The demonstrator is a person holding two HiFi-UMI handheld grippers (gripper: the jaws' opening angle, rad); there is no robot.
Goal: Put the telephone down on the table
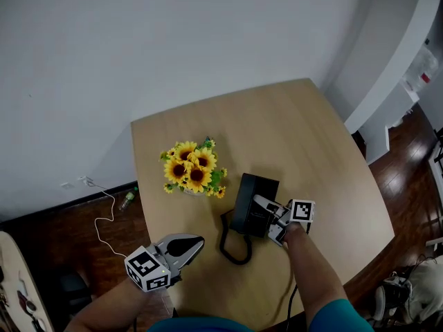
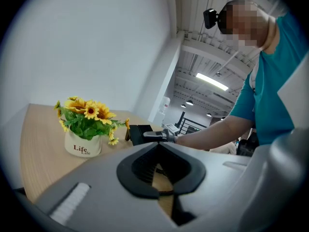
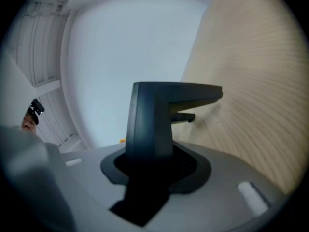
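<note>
The black telephone (image 1: 250, 200) is low over the wooden table (image 1: 304, 137), right of centre; I cannot tell whether its base touches the top. My right gripper (image 1: 263, 209) is shut on its near side, and in the right gripper view the dark body (image 3: 154, 115) fills the gap between the jaws (image 3: 154, 158). Its coiled black cord (image 1: 234, 246) lies looped on the table in front. My left gripper (image 1: 195, 243) hovers at the table's near-left edge, jaws together and holding nothing. The left gripper view looks over its jaws (image 2: 157, 149) to the telephone (image 2: 140, 133).
A white pot of sunflowers (image 1: 194, 171) stands just left of the telephone, seen also as the sunflower pot (image 2: 83, 129). Beyond the table's left edge, on the dark floor, lie a white cable (image 1: 104, 216) and a small bottle (image 1: 127, 199). A white counter (image 1: 394, 68) is at right.
</note>
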